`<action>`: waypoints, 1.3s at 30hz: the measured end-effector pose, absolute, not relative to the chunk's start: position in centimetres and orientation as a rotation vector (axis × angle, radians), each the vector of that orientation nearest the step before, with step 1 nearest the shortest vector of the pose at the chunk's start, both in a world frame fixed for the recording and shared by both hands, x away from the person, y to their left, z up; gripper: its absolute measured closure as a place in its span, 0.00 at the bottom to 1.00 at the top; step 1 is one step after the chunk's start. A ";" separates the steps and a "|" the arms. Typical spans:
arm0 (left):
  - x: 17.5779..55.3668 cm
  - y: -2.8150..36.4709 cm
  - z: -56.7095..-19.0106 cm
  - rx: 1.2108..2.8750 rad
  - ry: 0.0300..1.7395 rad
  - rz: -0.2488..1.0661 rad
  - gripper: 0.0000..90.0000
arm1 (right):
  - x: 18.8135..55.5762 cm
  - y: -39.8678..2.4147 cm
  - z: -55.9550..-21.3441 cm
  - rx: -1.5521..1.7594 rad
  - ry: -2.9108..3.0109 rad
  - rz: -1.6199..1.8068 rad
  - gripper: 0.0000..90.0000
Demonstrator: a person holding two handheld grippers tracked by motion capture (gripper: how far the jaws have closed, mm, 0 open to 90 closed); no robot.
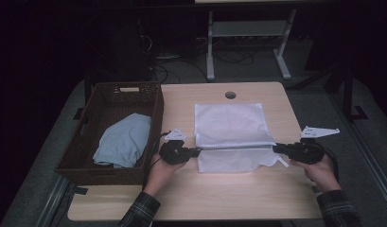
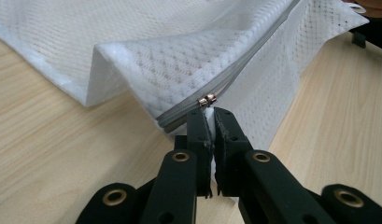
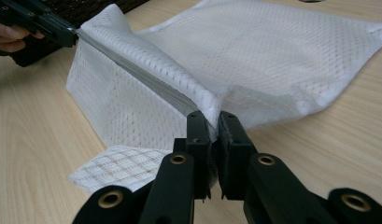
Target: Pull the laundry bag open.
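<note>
Mesh laundry bag (image 1: 231,135), white, pinched at both ends of its grey zipper (image 2: 235,70) and stretched between the two grippers on the counter (image 1: 191,198). Left gripper (image 2: 210,114) clamped narrow on the white pull tab just under the metal zipper slider (image 2: 208,99), fingers (image 2: 198,128) nearly touching each other with only that tab between them. Right gripper (image 3: 210,119) likewise squeezed tight on the opposite end of the zipper seam, fingers (image 3: 230,133) pressed onto the mesh edge. Between the two grips, zipper edge lifted off the counter as a ridge, mesh hanging from it on both sides. Nearer than the fingers in the high view, a lower flap of mesh lying flat on the wood, one corner sticking out beside the right gripper (image 1: 282,149). Beyond the fingers, the larger part of the bag spread flat toward the far edge. Off to the side of the left gripper (image 1: 197,152), a dark wicker basket (image 1: 87,137) holding a light blue cloth (image 1: 125,142). Farther still, a round cable hole (image 1: 230,95) in the counter.
</note>
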State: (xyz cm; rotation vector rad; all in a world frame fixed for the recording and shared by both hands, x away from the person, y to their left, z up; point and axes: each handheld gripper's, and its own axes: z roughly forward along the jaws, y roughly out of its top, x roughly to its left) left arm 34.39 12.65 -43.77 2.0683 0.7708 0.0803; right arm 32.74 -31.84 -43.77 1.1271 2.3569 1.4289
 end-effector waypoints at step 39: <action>34.8 13.1 -45.1 2.117 0.931 0.107 0.78 | 33.8 -29.8 -45.6 1.108 2.465 1.253 0.92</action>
